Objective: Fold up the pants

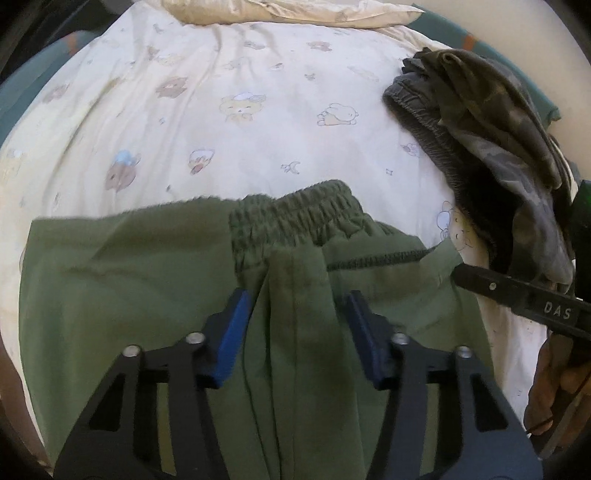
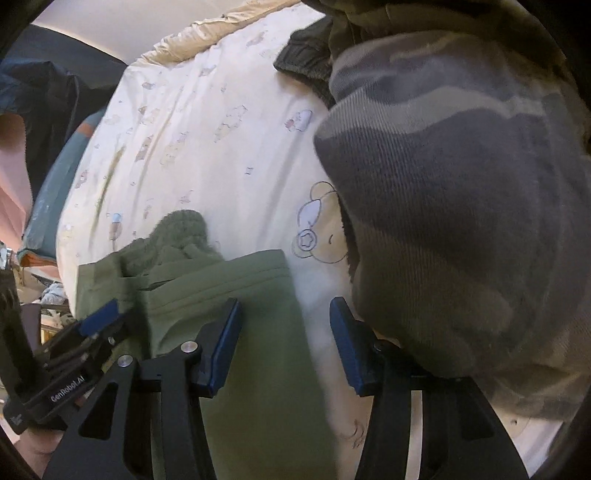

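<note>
Olive green pants lie on a cream bed sheet with cartoon bears. Their elastic waistband is bunched toward the far side. My left gripper is open, its blue pads straddling a raised fold of the pants just below the waistband. In the right wrist view the pants lie lower left. My right gripper is open over the pants' right edge and the sheet. The left gripper shows at lower left there.
A pile of camouflage and grey clothes lies on the bed's right side, close to my right gripper. A pillow lies at the far edge. The right gripper's black finger reaches in from the right.
</note>
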Demonstrator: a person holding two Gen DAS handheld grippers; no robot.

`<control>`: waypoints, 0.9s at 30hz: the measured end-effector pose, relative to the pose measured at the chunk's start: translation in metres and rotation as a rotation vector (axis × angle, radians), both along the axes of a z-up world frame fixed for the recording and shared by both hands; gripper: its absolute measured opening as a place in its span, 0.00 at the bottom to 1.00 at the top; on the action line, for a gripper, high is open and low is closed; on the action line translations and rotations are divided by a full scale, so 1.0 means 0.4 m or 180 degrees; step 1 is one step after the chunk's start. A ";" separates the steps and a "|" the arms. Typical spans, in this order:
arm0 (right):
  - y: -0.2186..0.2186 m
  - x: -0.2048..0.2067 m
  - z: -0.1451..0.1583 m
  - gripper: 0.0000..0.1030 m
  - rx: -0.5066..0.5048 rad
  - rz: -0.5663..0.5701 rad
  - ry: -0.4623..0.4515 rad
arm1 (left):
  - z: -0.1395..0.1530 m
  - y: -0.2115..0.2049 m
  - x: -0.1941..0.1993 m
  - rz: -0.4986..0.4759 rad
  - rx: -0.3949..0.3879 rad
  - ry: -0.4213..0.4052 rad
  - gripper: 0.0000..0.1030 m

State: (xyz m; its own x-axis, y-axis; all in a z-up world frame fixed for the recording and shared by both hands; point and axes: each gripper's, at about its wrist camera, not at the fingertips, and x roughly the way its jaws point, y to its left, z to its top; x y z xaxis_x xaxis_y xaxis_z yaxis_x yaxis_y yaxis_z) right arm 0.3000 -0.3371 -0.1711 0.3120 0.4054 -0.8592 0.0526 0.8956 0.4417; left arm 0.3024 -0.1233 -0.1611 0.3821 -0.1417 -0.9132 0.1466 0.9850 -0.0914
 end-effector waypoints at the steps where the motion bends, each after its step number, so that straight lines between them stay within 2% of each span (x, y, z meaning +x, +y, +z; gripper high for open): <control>1: 0.001 0.004 -0.006 0.50 0.0018 -0.0001 0.0006 | -0.001 -0.007 0.002 -0.0028 0.0100 -0.0038 0.30; 2: 0.000 0.007 -0.011 0.50 0.0056 -0.0008 0.0017 | 0.001 -0.011 0.000 -0.0043 0.0236 -0.0089 0.22; 3: 0.000 0.010 -0.016 0.50 0.0093 -0.0015 0.0033 | 0.004 -0.010 -0.003 -0.0052 0.0274 -0.0127 0.17; 4: 0.001 0.012 -0.018 0.47 0.0128 -0.0010 0.0034 | 0.007 -0.008 -0.007 -0.0073 0.0273 -0.0157 0.07; 5: 0.003 0.013 -0.017 0.43 0.0178 0.0021 0.0020 | 0.010 -0.004 -0.010 -0.0090 0.0256 -0.0167 0.06; 8: 0.013 0.012 -0.007 0.07 0.0178 0.0174 -0.0021 | 0.022 0.015 -0.017 -0.0074 0.0170 -0.0175 0.03; 9: 0.017 0.011 0.002 0.00 0.0186 0.0238 -0.0064 | 0.027 0.023 -0.017 -0.0037 0.0140 -0.0162 0.03; 13: 0.015 0.000 0.066 0.00 0.0135 0.0261 -0.0359 | 0.059 0.055 -0.026 0.0083 -0.0053 -0.0188 0.03; 16: 0.002 -0.012 0.108 0.00 0.0209 0.0235 -0.0503 | 0.088 0.057 -0.041 0.0062 -0.0079 -0.0264 0.02; 27: -0.018 -0.062 0.193 0.00 0.0240 0.0222 -0.0726 | 0.159 0.073 -0.099 0.0102 -0.0113 -0.0364 0.01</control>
